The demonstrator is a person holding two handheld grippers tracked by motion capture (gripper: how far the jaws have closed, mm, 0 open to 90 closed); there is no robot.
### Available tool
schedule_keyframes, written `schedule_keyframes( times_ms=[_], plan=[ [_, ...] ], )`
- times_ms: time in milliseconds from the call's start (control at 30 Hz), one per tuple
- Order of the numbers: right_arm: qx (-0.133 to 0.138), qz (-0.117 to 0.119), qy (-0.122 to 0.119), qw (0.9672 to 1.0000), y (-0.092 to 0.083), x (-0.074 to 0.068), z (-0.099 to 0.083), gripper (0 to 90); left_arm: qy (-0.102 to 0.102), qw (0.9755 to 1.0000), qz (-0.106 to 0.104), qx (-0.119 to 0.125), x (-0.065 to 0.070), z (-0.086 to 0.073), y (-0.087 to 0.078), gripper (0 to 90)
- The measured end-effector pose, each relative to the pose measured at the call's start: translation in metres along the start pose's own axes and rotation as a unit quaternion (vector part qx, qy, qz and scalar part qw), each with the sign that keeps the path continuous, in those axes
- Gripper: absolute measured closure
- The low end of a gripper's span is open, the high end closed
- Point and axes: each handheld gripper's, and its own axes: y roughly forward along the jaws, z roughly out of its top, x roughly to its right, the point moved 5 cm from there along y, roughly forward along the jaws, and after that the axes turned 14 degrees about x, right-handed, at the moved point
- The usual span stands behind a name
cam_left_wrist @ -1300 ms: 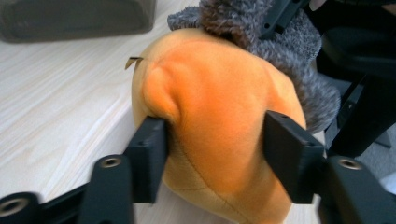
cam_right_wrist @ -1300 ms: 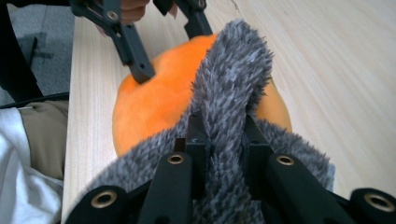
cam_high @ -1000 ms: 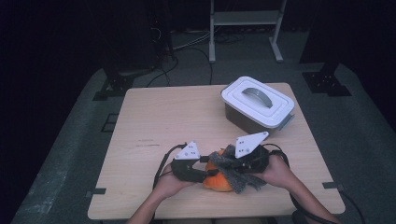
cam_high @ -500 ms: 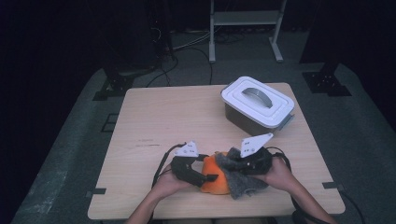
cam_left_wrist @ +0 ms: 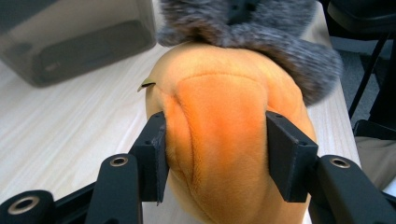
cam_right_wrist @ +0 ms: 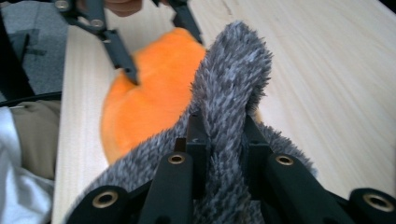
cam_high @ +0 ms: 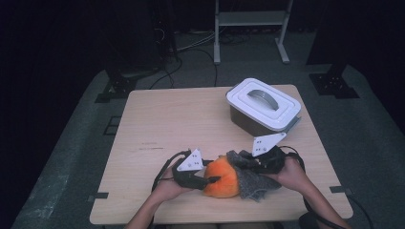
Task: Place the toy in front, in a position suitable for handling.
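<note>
An orange plush ball lies near the table's front edge, with a grey furry cover draped off its right side. My left gripper comes in from the left; its jaws have just been closing, and the pads now press into both flanks of the orange plush. The grey fur lies across the plush's far side. My right gripper is shut on a fold of the grey fur, pinched between its jaws, with the orange plush beyond it.
A grey box with a white handled lid stands at the back right of the wooden table, and also shows in the left gripper view. A metal frame stands on the dark floor behind.
The left jaws opened wide and came back in on the orange plush. The right gripper drew the grey fur to the right, so more orange shows.
</note>
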Motion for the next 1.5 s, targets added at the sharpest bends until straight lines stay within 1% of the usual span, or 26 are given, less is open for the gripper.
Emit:
schedule_keyframes(
  times_ms=[33,100,167,233,300,400,433,500,533,567,633,667,700,767,833,900,933,1000,1033,1133,1200,1300,1333,1400,1467,1500],
  plan=[
    [0.002,-0.004,0.003,1.0000,-0.001,0.003,0.001,77.1,0.000,1.0000,0.000,0.000,0.000,0.000,0.000,46.2],
    [0.010,-0.004,0.013,0.9999,-0.001,0.007,0.003,77.1,0.027,0.9995,0.013,0.004,-0.001,0.004,-0.002,46.2],
    [0.008,0.006,0.020,0.9998,0.002,0.006,0.001,77.3,0.028,0.9993,0.023,0.011,-0.004,0.005,-0.005,45.1],
    [0.006,0.021,0.024,0.9995,0.007,0.001,-0.002,77.6,0.010,0.9996,0.023,0.009,-0.007,0.001,-0.007,41.5],
    [0.002,0.026,0.021,0.9995,0.010,-0.006,-0.005,77.6,-0.018,0.9998,0.008,0.005,-0.008,-0.004,-0.006,36.9],
    [-0.002,0.030,0.017,0.9994,0.011,-0.012,-0.006,77.6,-0.077,0.9970,-0.006,-0.008,-0.010,-0.007,-0.004,22.6],
    [-0.002,0.034,0.016,0.9993,0.011,-0.014,-0.005,77.6,-0.084,0.9963,-0.011,-0.009,-0.010,-0.009,-0.004,20.9],
    [-0.004,0.035,0.012,0.9993,0.011,-0.017,-0.004,77.6,-0.080,0.9966,-0.015,-0.009,-0.009,-0.010,-0.004,26.9],
    [-0.008,0.037,0.001,0.9993,0.011,-0.021,0.001,77.6,-0.042,0.9991,-0.006,-0.006,-0.004,-0.007,-0.004,32.3],
    [-0.005,0.039,-0.007,0.9992,0.012,-0.022,0.005,77.7,-0.021,0.9998,-0.004,-0.006,-0.002,-0.004,-0.004,35.1],
    [0.011,0.044,-0.010,0.9989,0.012,-0.023,0.015,77.7,0.003,1.0000,-0.002,-0.002,0.002,-0.001,-0.003,38.9],
    [0.021,0.046,-0.014,0.9986,0.013,-0.024,0.021,77.7,0.003,1.0000,-0.002,-0.002,0.002,-0.001,-0.003,39.8],
    [0.024,0.047,-0.019,0.9984,0.015,-0.024,0.025,77.6,0.031,0.9995,-0.002,-0.009,0.005,-0.001,-0.003,40.3],
    [0.018,0.048,-0.028,0.9983,0.019,-0.025,0.029,77.7,0.042,0.9990,-0.003,-0.011,0.005,-0.001,-0.004,41.5],
    [0.017,0.050,-0.022,0.9984,0.018,-0.020,0.026,77.8,0.042,0.9991,-0.004,-0.006,0.003,-0.002,-0.007,43.3],
    [0.012,0.036,-0.009,0.9992,0.014,-0.011,0.019,77.8,0.041,0.9991,-0.003,-0.002,0.001,-0.004,-0.008,43.2],
    [0.013,0.030,0.003,0.9994,0.012,-0.006,0.014,77.8,0.033,0.9995,-0.003,0.002,0.000,-0.004,-0.008,41.9],
    [0.011,0.024,0.017,0.9995,0.010,-0.001,0.005,77.8,0.004,1.0000,-0.005,0.004,-0.001,-0.006,-0.007,33.2],
    [0.011,0.024,0.017,0.9995,0.010,-0.001,0.005,77.8,0.004,1.0000,-0.005,0.004,-0.001,-0.006,-0.007,29.0],
    [0.013,0.019,0.028,0.9993,0.011,-0.002,-0.006,77.8,-0.060,0.9980,-0.016,0.009,-0.005,-0.007,-0.008,20.6],
    [0.016,0.022,0.035,0.9990,0.010,-0.002,-0.009,77.8,-0.089,0.9956,-0.023,0.018,-0.005,-0.008,-0.008,23.3],
    [0.014,0.027,0.037,0.9989,0.009,-0.004,-0.010,77.8,-0.077,0.9967,-0.019,0.018,-0.005,-0.006,-0.008,40.9],
    [0.009,0.030,0.024,0.9992,0.007,-0.008,-0.006,77.8,-0.054,0.9984,-0.012,0.012,-0.003,-0.004,-0.007,44.7],
    [0.011,0.030,0.006,0.9995,0.006,-0.012,0.005,77.8,-0.041,0.9990,-0.011,0.015,-0.002,-0.002,-0.007,48.4],
    [0.023,0.042,-0.006,0.9988,0.007,-0.018,0.020,77.7,-0.020,0.9997,-0.012,0.011,0.000,0.001,-0.005,49.9],
    [0.023,0.042,-0.006,0.9988,0.007,-0.018,0.020,77.7,-0.020,0.9997,-0.012,0.011,0.000,0.001,-0.005,50.1]
  ],
)
